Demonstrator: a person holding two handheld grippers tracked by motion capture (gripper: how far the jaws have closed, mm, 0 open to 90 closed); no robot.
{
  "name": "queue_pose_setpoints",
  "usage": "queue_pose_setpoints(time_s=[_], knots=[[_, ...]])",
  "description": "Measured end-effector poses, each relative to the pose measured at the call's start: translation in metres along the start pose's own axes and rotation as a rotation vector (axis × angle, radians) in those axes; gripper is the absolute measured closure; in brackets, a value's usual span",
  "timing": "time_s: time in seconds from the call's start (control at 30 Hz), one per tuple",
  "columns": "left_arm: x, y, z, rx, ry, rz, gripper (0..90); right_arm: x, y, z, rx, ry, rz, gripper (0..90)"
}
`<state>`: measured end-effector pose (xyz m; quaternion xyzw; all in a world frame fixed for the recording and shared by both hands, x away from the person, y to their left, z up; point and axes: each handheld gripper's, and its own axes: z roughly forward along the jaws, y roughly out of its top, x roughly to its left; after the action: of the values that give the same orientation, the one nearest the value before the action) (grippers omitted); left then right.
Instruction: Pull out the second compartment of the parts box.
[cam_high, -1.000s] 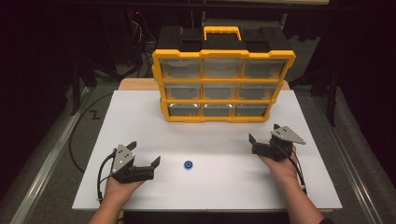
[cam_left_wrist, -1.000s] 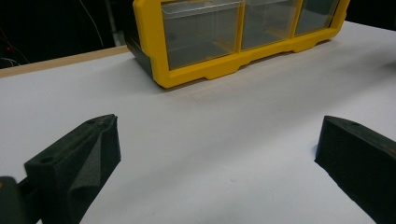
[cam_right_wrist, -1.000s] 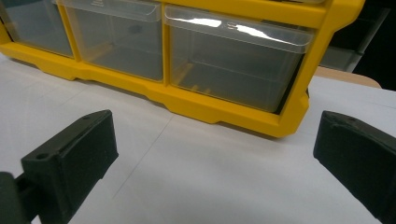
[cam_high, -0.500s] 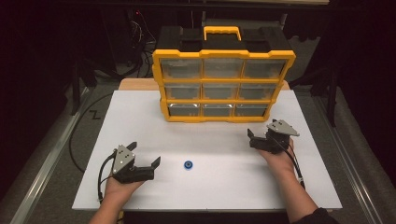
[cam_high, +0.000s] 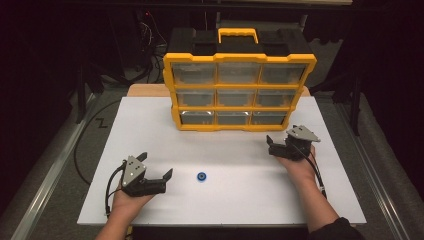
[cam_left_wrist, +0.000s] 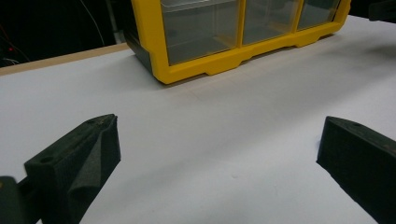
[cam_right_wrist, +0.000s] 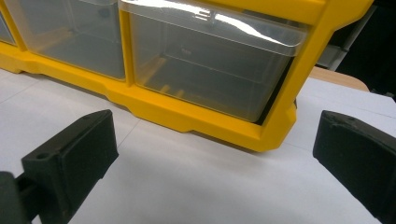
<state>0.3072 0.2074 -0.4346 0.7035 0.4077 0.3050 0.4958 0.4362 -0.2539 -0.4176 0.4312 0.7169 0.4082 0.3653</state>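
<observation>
A yellow organiser (cam_high: 239, 90) with several clear drawers stands at the back of the white tabletop (cam_high: 145, 130). A small blue round part (cam_high: 202, 176) lies on the table toward the front. My left gripper (cam_high: 156, 166) rests left of the blue part, open and holding nothing. In the left gripper view the left gripper (cam_left_wrist: 215, 154) has its jaws wide apart, pointing at the organiser's base (cam_left_wrist: 233, 60). My right gripper (cam_high: 280, 141) hovers just in front of the organiser's lower right corner, open and holding nothing. In the right gripper view the right gripper (cam_right_wrist: 215, 149) faces the bottom right drawer (cam_right_wrist: 205, 60).
A black and yellow carry handle (cam_high: 238, 34) tops the organiser. A wooden board edge (cam_high: 147, 90) shows behind the white surface. Metal rails (cam_high: 47, 180) run along the table's left side, with dark floor and cables beyond. A cable (cam_high: 316, 172) trails from the right gripper.
My right gripper has moved forward and slightly left, closer to the organiser's lower right drawer. The left gripper and the blue part have stayed put.
</observation>
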Motion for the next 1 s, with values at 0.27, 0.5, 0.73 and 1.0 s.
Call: queue_pose_setpoints(time_s=[0.27,0.5,0.73,1.0], knots=[[0.001,0.0,-0.001,-0.016,0.005,0.004,0.1,0.003,-0.006,-0.008,0.029,-0.026,-0.106,1.0],[0.001,0.0,-0.002,-0.02,0.009,0.007,0.0,0.002,-0.011,-0.015,0.04,-0.024,-0.154,0.9],[-0.002,0.0,-0.002,-0.028,0.001,0.038,0.0,0.003,-0.01,-0.016,0.05,-0.017,-0.196,1.9],[-0.002,0.0,-0.002,-0.029,-0.001,0.041,0.0,0.008,-0.011,-0.017,0.044,-0.043,-0.277,1.0]])
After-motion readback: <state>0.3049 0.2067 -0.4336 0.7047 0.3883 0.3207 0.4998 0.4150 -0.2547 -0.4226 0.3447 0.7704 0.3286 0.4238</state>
